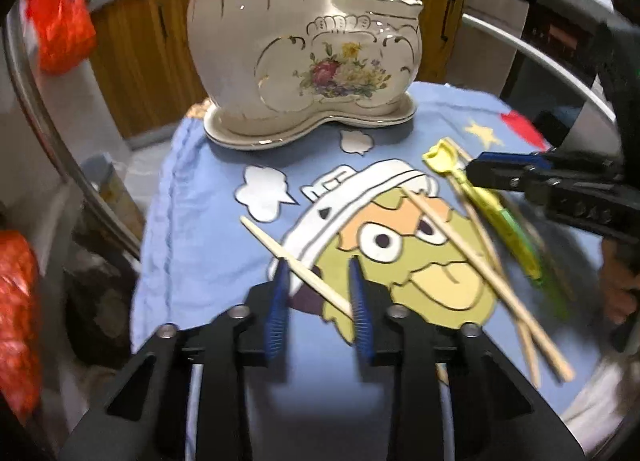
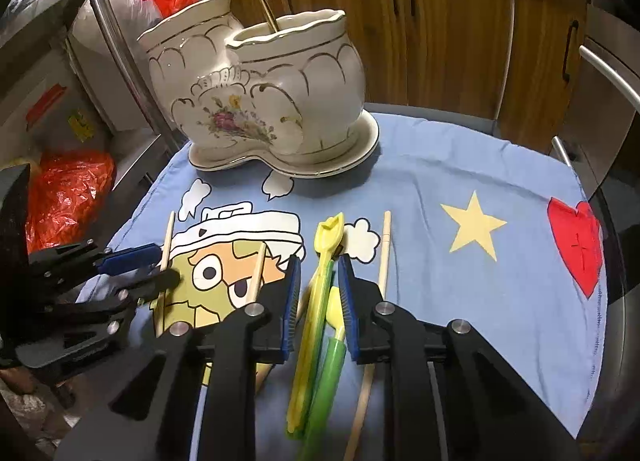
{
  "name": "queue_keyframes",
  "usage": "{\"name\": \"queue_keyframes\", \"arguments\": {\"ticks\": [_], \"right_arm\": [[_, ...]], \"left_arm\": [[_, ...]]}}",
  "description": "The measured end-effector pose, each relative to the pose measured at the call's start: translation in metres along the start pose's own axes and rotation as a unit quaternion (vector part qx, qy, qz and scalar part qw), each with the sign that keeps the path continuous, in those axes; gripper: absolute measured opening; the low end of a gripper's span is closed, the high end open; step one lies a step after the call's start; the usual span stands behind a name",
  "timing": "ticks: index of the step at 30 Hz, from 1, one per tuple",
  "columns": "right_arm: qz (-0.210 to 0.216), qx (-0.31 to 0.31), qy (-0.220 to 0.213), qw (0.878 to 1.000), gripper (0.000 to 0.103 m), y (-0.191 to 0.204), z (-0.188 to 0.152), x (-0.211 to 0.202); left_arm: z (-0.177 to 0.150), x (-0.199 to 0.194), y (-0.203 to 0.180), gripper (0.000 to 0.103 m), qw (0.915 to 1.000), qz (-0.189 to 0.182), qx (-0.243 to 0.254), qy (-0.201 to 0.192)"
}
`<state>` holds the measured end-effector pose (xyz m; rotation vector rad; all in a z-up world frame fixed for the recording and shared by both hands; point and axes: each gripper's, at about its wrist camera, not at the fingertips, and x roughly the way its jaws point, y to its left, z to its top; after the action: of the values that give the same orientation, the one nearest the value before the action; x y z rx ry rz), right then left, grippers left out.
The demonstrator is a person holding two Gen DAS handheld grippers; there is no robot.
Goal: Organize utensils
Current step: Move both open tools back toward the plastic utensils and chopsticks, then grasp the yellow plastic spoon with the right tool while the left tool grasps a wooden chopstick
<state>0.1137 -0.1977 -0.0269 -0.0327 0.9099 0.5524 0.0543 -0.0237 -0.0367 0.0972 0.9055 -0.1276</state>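
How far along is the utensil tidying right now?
Done: one gold utensil stands in the ceramic holder. In hand: the left tool brackets a chopstick; the right tool brackets the yellow-green utensils. Left: the other chopsticks on the cloth.

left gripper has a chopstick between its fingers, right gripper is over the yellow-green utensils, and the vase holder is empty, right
Not quite: the holder is not empty. The right wrist view shows a gold-handled utensil standing in its shorter pot. The rest holds: left gripper around a chopstick, right gripper over the yellow-green utensils.
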Motion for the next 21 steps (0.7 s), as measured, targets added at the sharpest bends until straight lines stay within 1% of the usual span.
{"name": "queue_keyframes", "arguments": {"ticks": [1, 5, 7, 8, 9, 12, 13, 14, 16, 17, 19, 21], "right_arm": [[0.002, 0.001, 0.002, 1.0, 0.018, 0.0, 0.0, 0.0], [0.006, 0.003, 0.008, 1.0, 0.018, -0.001, -0.001, 0.002], [0.008, 0.006, 0.012, 1.0, 0.018, -0.002, -0.002, 0.004], [0.007, 0.006, 0.015, 1.0, 0.018, -0.001, -0.002, 0.006], [0.006, 0.004, 0.018, 1.0, 0.018, -0.001, -0.002, 0.007], [0.003, -0.001, 0.021, 1.0, 0.018, 0.002, -0.002, 0.01], [0.003, -0.004, 0.021, 1.0, 0.016, 0.003, -0.002, 0.011], [0.003, -0.005, 0.023, 1.0, 0.011, 0.004, -0.002, 0.012], [0.005, -0.001, 0.023, 1.0, 0.011, 0.005, -0.001, 0.014], [0.008, 0.0, 0.021, 1.0, 0.01, 0.005, -0.001, 0.013], [0.012, 0.003, 0.009, 1.0, 0.01, 0.005, 0.0, 0.007], [0.014, 0.006, -0.002, 1.0, 0.01, 0.003, 0.002, 0.002]], "left_arm": [[0.0, 0.001, 0.0, 0.02, 1.0, 0.003, 0.004, -0.002], [0.003, 0.0, 0.013, 0.014, 0.9998, -0.017, -0.008, -0.01], [0.004, -0.001, 0.016, 0.008, 0.9995, -0.025, -0.009, -0.018], [0.005, -0.002, 0.016, 0.003, 0.9993, -0.029, -0.008, -0.022], [0.005, -0.001, 0.016, 0.0, 0.9993, -0.03, -0.007, -0.02], [0.005, 0.001, 0.014, 0.0, 0.9993, -0.031, -0.003, -0.019], [0.005, 0.001, 0.013, 0.0, 0.9994, -0.03, -0.001, -0.02], [0.006, 0.002, 0.012, 0.0, 0.9994, -0.028, -0.002, -0.02], [0.006, 0.001, 0.015, 0.001, 0.9992, -0.033, -0.018, -0.014], [0.006, 0.001, 0.016, 0.002, 0.999, -0.037, -0.024, -0.012], [0.005, 0.0, 0.018, 0.022, 0.9986, -0.041, -0.031, -0.011], [0.003, -0.001, 0.015, 0.026, 0.9983, -0.046, -0.034, -0.009]]}}
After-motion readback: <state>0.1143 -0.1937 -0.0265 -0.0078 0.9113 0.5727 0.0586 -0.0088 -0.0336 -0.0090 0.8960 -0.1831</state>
